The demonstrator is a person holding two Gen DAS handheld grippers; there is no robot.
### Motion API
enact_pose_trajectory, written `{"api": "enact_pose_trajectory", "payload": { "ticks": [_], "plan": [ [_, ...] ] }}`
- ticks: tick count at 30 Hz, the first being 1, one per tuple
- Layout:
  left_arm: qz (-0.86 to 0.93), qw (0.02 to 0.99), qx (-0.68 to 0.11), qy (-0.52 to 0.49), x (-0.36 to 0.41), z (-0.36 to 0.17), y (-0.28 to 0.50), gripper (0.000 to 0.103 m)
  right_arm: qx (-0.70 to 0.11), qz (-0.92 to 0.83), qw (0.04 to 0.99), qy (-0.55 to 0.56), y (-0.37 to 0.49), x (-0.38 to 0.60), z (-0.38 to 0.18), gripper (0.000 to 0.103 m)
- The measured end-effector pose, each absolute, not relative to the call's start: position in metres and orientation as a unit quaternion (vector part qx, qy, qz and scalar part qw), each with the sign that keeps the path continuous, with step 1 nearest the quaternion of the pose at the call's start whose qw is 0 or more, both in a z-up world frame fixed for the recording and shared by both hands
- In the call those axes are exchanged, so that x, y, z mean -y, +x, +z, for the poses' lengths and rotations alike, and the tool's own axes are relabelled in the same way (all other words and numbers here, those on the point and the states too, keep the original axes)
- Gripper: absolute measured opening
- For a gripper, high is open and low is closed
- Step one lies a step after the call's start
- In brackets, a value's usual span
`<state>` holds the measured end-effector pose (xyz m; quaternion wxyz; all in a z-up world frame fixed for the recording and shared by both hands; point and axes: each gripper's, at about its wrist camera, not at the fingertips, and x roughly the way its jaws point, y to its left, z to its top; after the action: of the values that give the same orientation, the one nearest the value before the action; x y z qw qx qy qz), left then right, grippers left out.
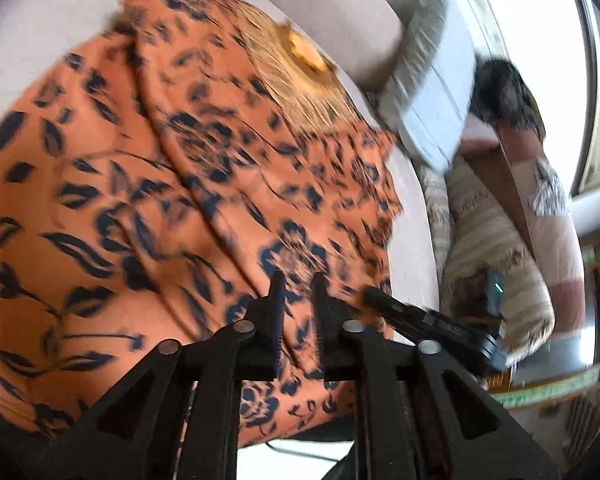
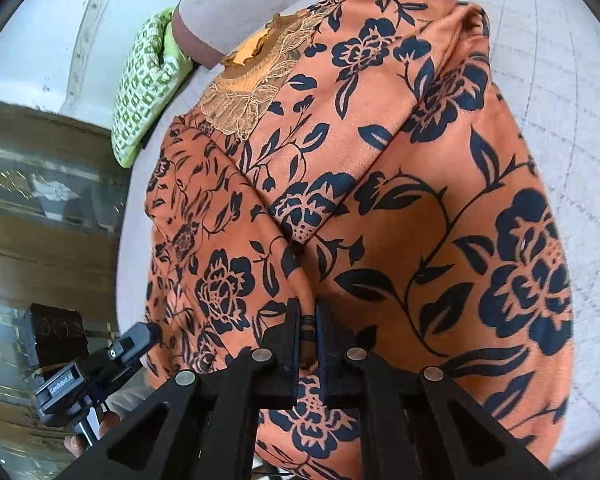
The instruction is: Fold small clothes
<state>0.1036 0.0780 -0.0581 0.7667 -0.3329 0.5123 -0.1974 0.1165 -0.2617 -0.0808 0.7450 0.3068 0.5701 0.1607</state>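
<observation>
Both tools pinch the near hem of the orange garment, ready for a fold.

The garment (image 2: 380, 184), orange with dark flowers and a lace neck patch (image 2: 252, 92) at its far end, lies spread on a pale surface (image 2: 560, 80), probably a bed or a cushion, with its sides already turned in toward the middle. The right tool (image 2: 308, 320) is pressed almost together, with cloth nipped between its pads. The left tool (image 1: 298, 296) stands a little wider, but cloth sits between its pads too. Gripping the near edge at two spots likely keeps the hem straight, so it can be carried toward the neck in one piece. A green-patterned cloth (image 2: 144, 92) lies beyond the far left corner.
</observation>
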Motion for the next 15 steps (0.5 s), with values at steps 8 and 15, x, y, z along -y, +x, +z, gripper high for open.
{"api": "enact_pose_trajectory", "payload": {
  "ticks": [8,15],
  "plan": [
    [-0.049,0.753,-0.536,-0.378,-0.147,-0.050,0.153,0.039,-0.545,0.128,0.772,0.301,0.103,0.299,-0.057,0.006],
    [-0.009,0.754,-0.522,-0.399,-0.181,-0.052,0.245,0.039,-0.557,0.129,0.776,0.266,0.103,0.285,-0.059,0.006]
  ]
}}
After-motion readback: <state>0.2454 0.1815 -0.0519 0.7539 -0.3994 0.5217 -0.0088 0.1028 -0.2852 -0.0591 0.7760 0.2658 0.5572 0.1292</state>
